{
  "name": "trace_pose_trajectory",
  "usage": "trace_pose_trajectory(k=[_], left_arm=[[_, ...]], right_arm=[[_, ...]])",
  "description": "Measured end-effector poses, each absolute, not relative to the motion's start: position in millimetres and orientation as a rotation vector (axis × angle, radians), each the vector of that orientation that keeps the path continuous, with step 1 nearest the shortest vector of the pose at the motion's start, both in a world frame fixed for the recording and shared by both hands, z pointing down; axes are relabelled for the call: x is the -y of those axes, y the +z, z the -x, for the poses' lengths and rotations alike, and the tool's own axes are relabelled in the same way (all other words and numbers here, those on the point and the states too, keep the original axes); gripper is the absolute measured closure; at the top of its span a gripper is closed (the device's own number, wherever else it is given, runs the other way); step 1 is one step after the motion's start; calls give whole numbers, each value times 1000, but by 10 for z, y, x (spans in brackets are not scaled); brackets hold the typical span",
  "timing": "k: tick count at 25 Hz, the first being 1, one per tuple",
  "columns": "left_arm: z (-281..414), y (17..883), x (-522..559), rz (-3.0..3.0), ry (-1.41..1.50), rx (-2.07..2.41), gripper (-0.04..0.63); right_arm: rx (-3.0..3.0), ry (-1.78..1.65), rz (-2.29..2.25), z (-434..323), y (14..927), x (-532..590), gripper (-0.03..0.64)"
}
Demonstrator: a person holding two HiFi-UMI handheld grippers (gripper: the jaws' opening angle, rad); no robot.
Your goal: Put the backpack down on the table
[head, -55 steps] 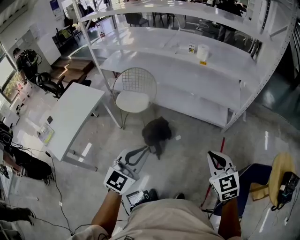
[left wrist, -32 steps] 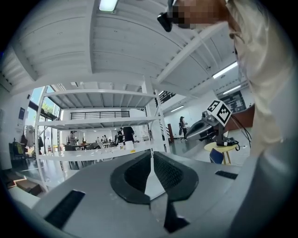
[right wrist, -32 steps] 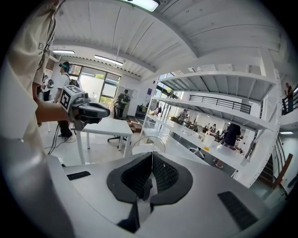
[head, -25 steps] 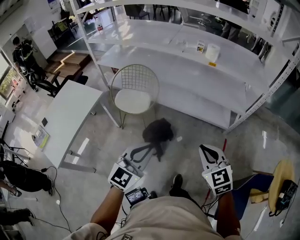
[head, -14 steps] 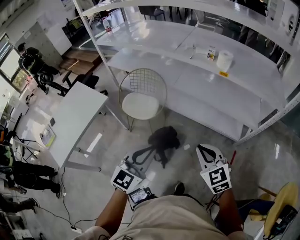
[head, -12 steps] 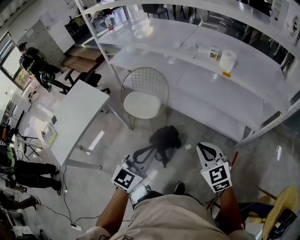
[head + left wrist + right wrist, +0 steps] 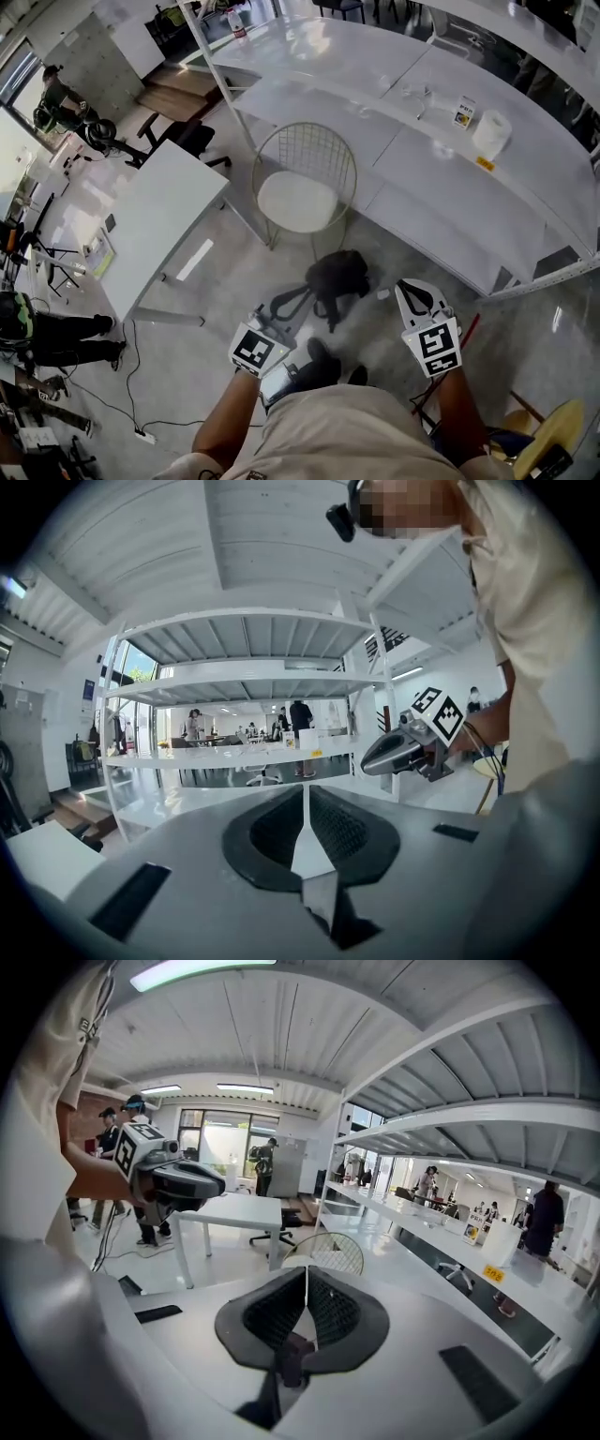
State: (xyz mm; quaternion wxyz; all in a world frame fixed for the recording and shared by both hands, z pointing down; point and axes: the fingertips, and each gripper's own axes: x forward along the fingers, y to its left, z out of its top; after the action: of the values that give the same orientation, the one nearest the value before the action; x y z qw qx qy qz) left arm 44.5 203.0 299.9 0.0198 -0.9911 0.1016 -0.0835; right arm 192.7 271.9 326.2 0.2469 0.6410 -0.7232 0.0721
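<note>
Glossy grey floor [image 7: 178,375] everywhere, with long white shelving [image 7: 412,178] across the far side and a paper roll [image 7: 492,134] and a little box [image 7: 463,111] sitting on it. So yeah, the black backpack [image 7: 336,277] was lying slumped on the floor, right in front of a wire chair [image 7: 305,183] with a white seat. It was not on the white table [image 7: 155,225], which stood off to the left, and it wasn't touching the table either.

I had both tools held out in front of me, one on either side of the bag. My left gripper [image 7: 305,803] was closed, its pads pressed flat together with nothing caught between them. From the head camera its tip lined up just beside the bag's lower left edge, but I couldn't tell how high above the floor it was. My right gripper [image 7: 306,1288] was clamped closed the same way and empty. It sat off to the bag's right and pointed a bit downward, so its camera took in the chair and the table beyond its jaws. Each tool showed up in the other's camera, marker cube and all.

Way over at the left edge a couple of people [image 7: 56,94] were hanging around near an office chair [image 7: 183,141].
</note>
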Motion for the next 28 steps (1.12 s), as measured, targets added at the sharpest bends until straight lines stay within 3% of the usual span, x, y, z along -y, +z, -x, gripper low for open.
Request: trace_pose_trajectory(k=[17, 28], left_arm=[[-693, 3707, -866, 3176, -259, -236, 566], [-1137, 5317, -858, 3251, -612, -253, 544]], right_arm=[[2021, 284, -1708, -1849, 3942, -1492, 589], [2151, 483, -1386, -1946, 5527, -1134, 589]])
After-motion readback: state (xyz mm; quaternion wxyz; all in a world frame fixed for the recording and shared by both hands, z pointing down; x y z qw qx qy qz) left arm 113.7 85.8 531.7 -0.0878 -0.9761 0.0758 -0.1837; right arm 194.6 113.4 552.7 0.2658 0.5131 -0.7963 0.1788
